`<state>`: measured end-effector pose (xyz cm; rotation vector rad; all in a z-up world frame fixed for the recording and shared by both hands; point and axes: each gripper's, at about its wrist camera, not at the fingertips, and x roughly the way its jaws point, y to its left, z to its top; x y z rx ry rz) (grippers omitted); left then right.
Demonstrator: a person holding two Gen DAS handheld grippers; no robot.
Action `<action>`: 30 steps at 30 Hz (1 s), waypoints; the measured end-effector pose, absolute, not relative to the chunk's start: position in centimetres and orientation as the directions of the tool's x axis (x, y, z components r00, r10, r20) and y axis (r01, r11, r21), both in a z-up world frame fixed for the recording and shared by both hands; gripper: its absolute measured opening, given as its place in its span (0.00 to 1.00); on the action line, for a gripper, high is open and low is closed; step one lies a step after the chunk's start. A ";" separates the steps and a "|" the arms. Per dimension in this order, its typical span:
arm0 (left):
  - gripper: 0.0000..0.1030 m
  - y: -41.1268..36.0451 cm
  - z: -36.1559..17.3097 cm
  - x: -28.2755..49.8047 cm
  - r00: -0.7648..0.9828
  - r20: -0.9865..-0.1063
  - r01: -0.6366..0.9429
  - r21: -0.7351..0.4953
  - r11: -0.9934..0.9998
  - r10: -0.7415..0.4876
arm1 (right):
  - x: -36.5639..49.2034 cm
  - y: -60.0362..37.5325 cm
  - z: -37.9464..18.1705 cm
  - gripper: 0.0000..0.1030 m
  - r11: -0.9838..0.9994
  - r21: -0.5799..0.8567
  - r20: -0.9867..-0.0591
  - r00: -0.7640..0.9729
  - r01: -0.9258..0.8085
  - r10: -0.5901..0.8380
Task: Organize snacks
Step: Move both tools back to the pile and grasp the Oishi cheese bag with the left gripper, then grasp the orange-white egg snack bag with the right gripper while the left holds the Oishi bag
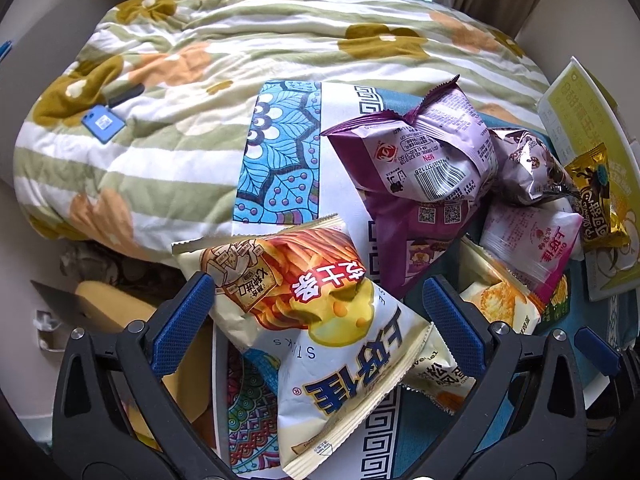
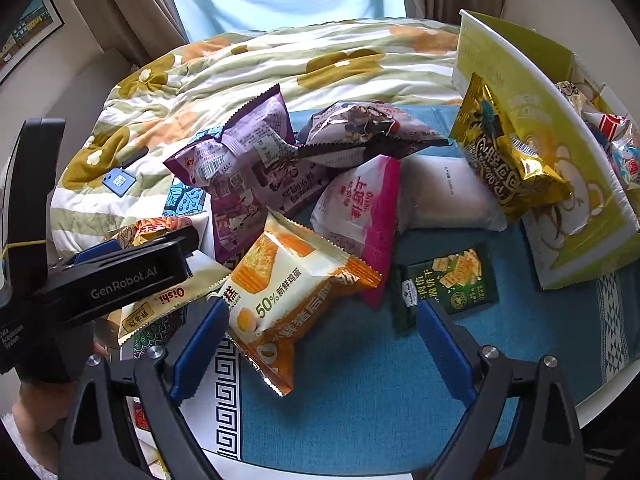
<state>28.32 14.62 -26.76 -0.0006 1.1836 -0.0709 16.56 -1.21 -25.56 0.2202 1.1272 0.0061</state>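
Snack bags lie piled on a blue patterned cloth (image 2: 360, 392). My left gripper (image 1: 316, 300) is open, its blue fingers on either side of a cream cheese-stick bag (image 1: 320, 320). Behind it lie purple bags (image 1: 420, 160). My right gripper (image 2: 320, 332) is open, its fingers either side of an orange-and-white cake bag (image 2: 288, 300). Beyond are a pink bag (image 2: 360, 208), a white bag (image 2: 444, 192), a dark green cracker pack (image 2: 452, 280) and a gold bag (image 2: 508, 164) leaning on a yellow-green box (image 2: 560, 152). The left gripper's body (image 2: 120, 276) shows in the right wrist view.
A green-and-white flowered quilt (image 1: 200, 80) covers the bed behind the cloth, with a blue phone (image 1: 103, 122) on it. The yellow-green box (image 1: 580, 120) holds several more snacks at the far right. Curtains and a window stand at the back.
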 end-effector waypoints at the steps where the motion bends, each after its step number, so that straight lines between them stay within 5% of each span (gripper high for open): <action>1: 0.97 14.6 -26.9 28.5 0.372 -0.926 0.059 -0.041 0.997 -0.060 | 16.7 -1.1 -25.7 0.91 0.978 0.179 -0.897 0.426 0.106 0.118; 4: 0.83 14.4 -27.6 29.0 0.351 -0.934 0.080 -0.040 0.996 -0.066 | 17.1 -0.5 -26.2 0.91 0.979 0.176 -0.906 0.406 0.107 0.118; 13: 0.67 15.3 -28.2 29.2 0.336 -0.938 0.111 -0.048 0.993 -0.082 | 18.4 0.5 -27.8 0.91 0.976 0.184 -0.923 0.362 0.119 0.130; 30: 0.57 16.3 -27.7 27.0 0.328 -0.938 0.158 -0.066 0.985 -0.115 | 19.1 -0.8 -29.2 0.91 0.915 0.343 -0.899 0.355 0.211 0.256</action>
